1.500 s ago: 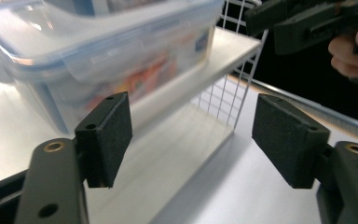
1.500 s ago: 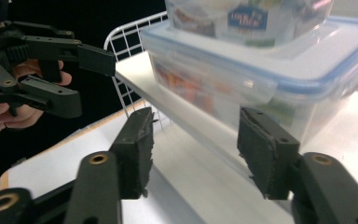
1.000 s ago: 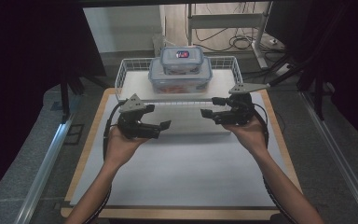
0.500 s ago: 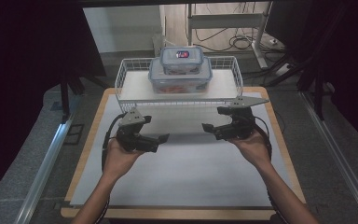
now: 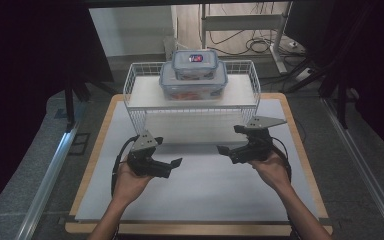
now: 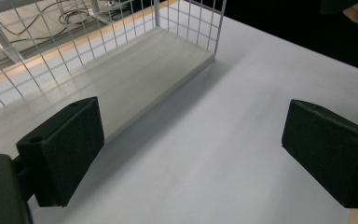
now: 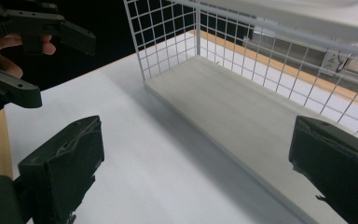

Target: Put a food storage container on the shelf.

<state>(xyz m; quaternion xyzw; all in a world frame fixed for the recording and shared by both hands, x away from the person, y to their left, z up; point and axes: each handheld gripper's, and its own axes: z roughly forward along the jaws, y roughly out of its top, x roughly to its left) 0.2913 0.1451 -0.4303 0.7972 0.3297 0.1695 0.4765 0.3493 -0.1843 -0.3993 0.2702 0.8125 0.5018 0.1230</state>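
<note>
The desk is a wooden board with a light edge. A white mat covers nearly all of its top.

At the far edge of the desk, centred between the left and right edges, stands a white wire rack. It has two pale shelf boards: an upper one inside the wire rim and a lower one resting on the mat. In the left gripper view the lower board runs up to the rack's near corner; in the right gripper view it lies empty inside the wire walls.

On the upper board, at its middle, sits a large clear container with a blue-rimmed lid. A smaller container of the same type is stacked centred on top of it. The large one appears to hold something orange, but the contents cannot be made out.

The left gripper is held over the mat toward the left edge, in front of the rack's near-left corner, jaws pointing right. Its jaws have just been opening and stand wide apart with nothing between them. The right gripper is held toward the right edge, in front of the near-right corner, jaws pointing left. Its jaws have just been opening too and stand wide apart, empty. The two grippers face each other, well apart, and both are clear of the rack.
</note>
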